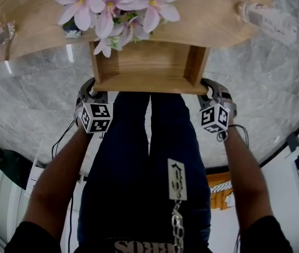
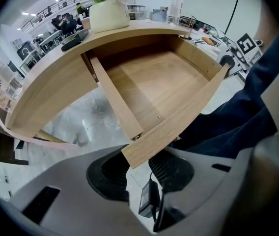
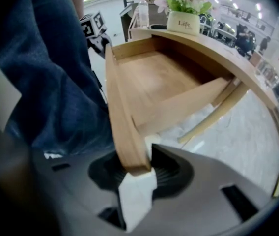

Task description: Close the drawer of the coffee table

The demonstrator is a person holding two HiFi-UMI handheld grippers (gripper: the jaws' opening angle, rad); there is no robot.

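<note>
Drawer [image 1: 149, 62] stands pulled well out from under the tabletop [image 1: 28, 20], left gripper [image 2: 139, 161] and right gripper [image 3: 137, 166] fingers each pinching a front-panel end; next I'd push it straight in, evenly.

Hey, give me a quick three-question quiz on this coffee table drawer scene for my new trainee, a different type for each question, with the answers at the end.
1. True or false: the drawer is pushed fully into the coffee table.
2. What lies inside the drawer? A) nothing B) a bottle C) a book
3. Which part do the left gripper and the right gripper each clamp?
Key: 1 false, it stands pulled out. 2 A. 3 the drawer front, one gripper at each end.
</note>
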